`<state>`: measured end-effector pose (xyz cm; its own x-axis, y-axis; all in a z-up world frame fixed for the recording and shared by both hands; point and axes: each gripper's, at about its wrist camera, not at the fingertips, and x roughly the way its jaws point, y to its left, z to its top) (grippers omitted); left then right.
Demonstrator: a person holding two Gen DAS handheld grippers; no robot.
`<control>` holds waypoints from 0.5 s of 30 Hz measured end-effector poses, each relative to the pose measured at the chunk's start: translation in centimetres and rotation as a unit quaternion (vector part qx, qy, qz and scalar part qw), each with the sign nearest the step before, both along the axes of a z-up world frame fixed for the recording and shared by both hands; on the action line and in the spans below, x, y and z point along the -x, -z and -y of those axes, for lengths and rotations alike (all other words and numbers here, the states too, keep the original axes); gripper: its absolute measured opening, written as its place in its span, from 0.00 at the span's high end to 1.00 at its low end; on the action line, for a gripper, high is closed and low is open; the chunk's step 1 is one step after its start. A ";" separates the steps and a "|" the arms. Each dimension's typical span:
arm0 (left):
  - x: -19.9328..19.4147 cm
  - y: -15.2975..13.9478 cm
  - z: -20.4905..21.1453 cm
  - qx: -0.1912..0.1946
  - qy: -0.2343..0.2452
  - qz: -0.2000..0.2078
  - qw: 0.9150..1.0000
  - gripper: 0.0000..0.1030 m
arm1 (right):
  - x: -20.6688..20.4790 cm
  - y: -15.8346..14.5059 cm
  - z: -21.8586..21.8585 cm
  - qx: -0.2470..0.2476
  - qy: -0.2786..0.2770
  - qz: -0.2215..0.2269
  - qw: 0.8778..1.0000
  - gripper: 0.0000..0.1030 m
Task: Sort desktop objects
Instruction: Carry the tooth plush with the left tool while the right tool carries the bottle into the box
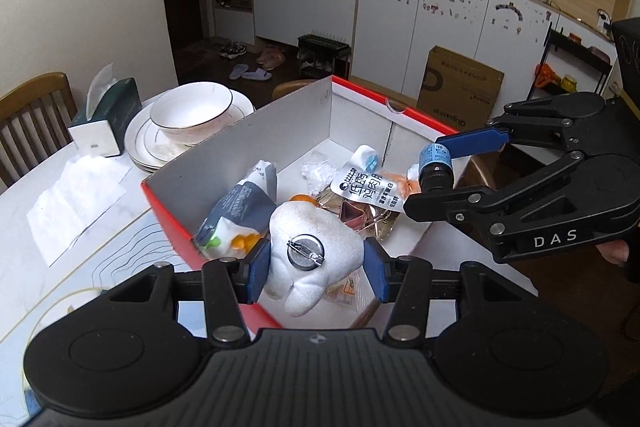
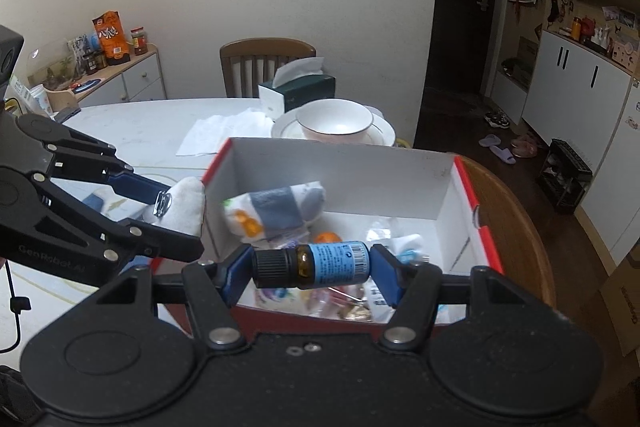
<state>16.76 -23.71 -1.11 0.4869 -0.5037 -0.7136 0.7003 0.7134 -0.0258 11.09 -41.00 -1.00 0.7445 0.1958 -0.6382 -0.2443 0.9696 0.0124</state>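
A red box with white inner walls (image 1: 288, 131) stands on the table and holds several packets, among them a grey-white pouch (image 1: 240, 211) and a white sachet (image 1: 364, 187). My left gripper (image 1: 316, 263) is shut on a white plush brooch with a metal pin back (image 1: 308, 247), held over the box's near rim. My right gripper (image 2: 310, 267) is shut on a small amber bottle with a blue label and black cap (image 2: 316, 265), held sideways above the box (image 2: 440, 187). The right gripper also shows in the left wrist view (image 1: 436, 171), the left gripper in the right wrist view (image 2: 176, 215).
A white bowl (image 1: 192, 107) on stacked plates and a green tissue box (image 1: 108, 119) stand behind the red box, with paper tissue (image 1: 76, 195) spread beside them. A wooden chair (image 2: 268, 63) is at the table's far side. The table's round edge (image 2: 532, 227) runs right of the box.
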 end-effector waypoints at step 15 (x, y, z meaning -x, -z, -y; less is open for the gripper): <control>-3.7 2.5 3.6 -0.043 0.001 -0.001 0.999 0.53 | -6.5 2.0 2.2 0.018 -0.007 -0.033 0.999 0.40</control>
